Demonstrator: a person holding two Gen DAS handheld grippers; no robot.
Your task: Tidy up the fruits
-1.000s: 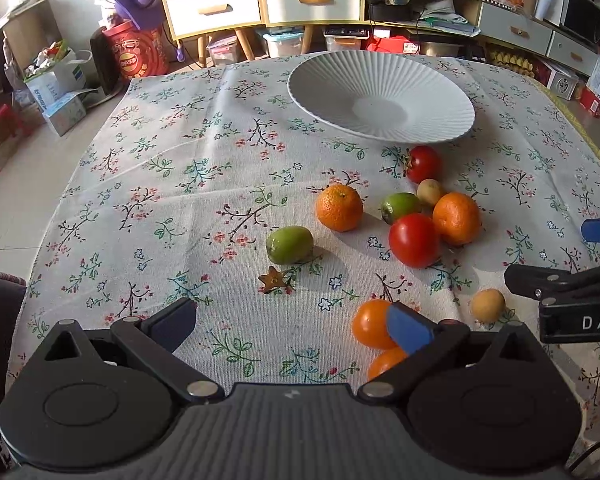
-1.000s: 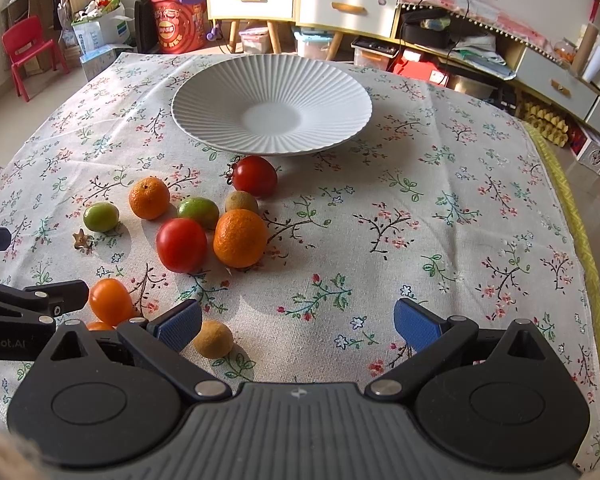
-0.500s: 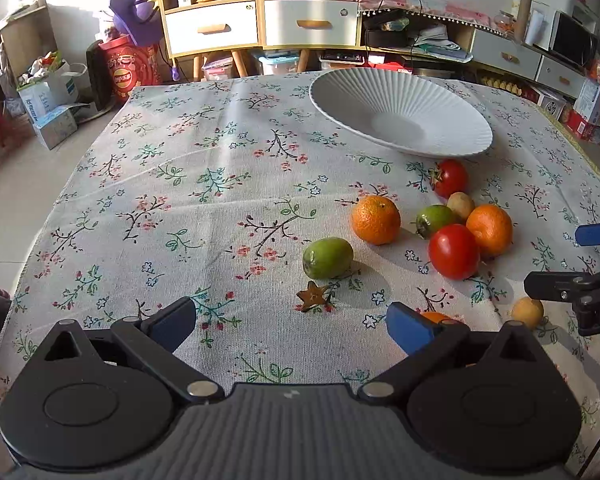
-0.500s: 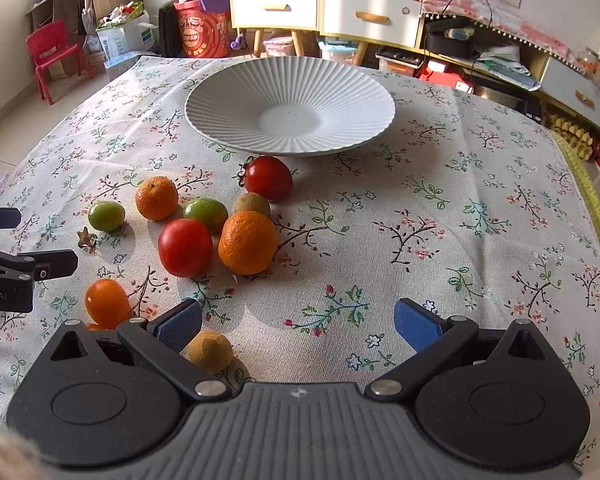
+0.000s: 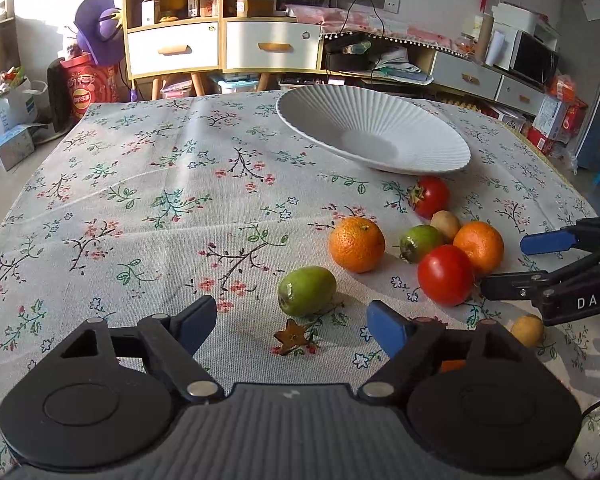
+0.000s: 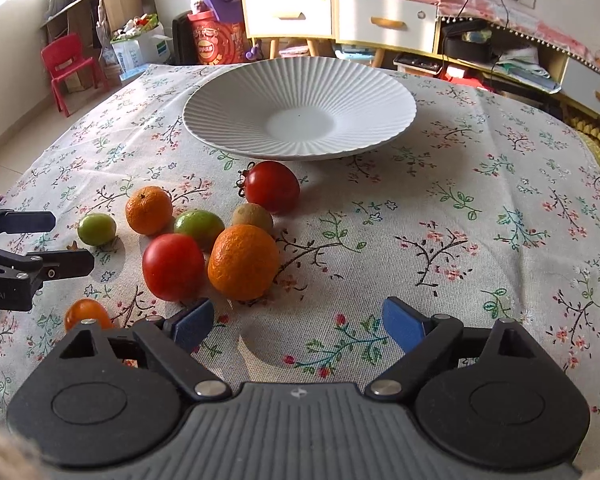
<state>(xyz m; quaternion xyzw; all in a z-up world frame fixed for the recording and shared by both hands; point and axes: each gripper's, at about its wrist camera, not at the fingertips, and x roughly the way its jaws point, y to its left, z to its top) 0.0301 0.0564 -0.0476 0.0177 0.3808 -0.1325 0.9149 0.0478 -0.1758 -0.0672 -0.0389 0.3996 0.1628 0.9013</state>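
A white ribbed plate stands empty at the far side of the floral tablecloth. Loose fruit lies in front of it: two oranges, two red tomatoes, two green fruits, a brown kiwi and a small orange fruit. My left gripper is open and empty just short of a green fruit. My right gripper is open and empty just short of the big orange.
A small brown star-shaped calyx lies between the left fingers. A small yellow fruit lies under the right gripper in the left wrist view. Cabinets and clutter stand beyond the table's far edge.
Both grippers have tilted up and moved forward toward the fruit. The fruit looks nearer and more of the room shows. Nothing was taken hold of.
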